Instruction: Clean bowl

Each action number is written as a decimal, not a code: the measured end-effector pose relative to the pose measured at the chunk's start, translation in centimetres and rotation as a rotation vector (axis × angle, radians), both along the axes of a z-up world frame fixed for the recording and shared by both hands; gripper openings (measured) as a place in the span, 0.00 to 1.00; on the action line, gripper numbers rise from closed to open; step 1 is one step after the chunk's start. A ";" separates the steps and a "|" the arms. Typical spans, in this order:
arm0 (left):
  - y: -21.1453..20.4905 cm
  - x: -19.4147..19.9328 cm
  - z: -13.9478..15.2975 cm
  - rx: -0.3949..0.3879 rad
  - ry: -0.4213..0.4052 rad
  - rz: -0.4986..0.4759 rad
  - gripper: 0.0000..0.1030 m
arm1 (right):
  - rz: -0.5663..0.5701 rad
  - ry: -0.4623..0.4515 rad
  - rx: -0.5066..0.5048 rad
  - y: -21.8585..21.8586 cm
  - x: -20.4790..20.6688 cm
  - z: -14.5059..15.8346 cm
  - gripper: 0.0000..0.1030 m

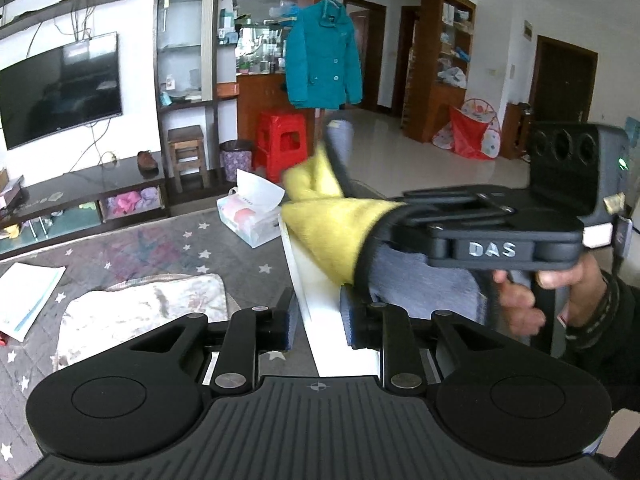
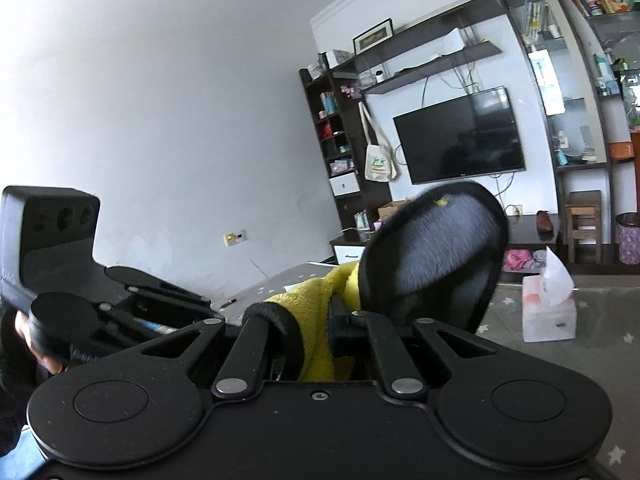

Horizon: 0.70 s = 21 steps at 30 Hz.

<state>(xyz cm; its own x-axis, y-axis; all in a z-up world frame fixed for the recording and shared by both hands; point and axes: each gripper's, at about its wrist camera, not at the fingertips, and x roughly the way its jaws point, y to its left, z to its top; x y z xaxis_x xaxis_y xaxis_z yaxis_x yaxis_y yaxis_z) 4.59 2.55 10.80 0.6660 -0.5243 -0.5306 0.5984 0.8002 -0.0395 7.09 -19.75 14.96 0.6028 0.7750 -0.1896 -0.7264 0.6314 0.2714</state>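
Observation:
A white bowl [image 1: 320, 304] shows edge-on in the left wrist view, its wall standing between the blue pads of my left gripper [image 1: 318, 326], which press on it from both sides. A yellow cloth [image 1: 332, 220] with a grey back and black trim lies over the bowl's upper edge. It is held by the right gripper, whose black body [image 1: 500, 240] comes in from the right with a hand [image 1: 520, 300] on its grip. In the right wrist view my right gripper [image 2: 320, 340] is shut on the yellow cloth [image 2: 312, 320], and the cloth's grey side [image 2: 432, 248] billows up in front. The bowl is hidden there.
A tissue box [image 1: 252, 220] stands beyond the bowl on the grey star-patterned table cover [image 1: 160, 248]. A folded floral towel [image 1: 140, 312] and white papers [image 1: 28, 300] lie to the left. Behind are a television, shelves, a wooden stool and a red stool.

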 end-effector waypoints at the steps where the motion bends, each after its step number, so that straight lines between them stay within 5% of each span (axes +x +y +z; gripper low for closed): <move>1: 0.1 0.0 -0.1 0.000 -0.003 -0.002 0.25 | 0.002 0.002 -0.004 0.3 0.3 0.1 0.09; 21: 2.3 0.3 -0.7 -0.033 0.020 0.032 0.28 | -0.101 0.116 0.034 0.5 5.0 -3.2 0.09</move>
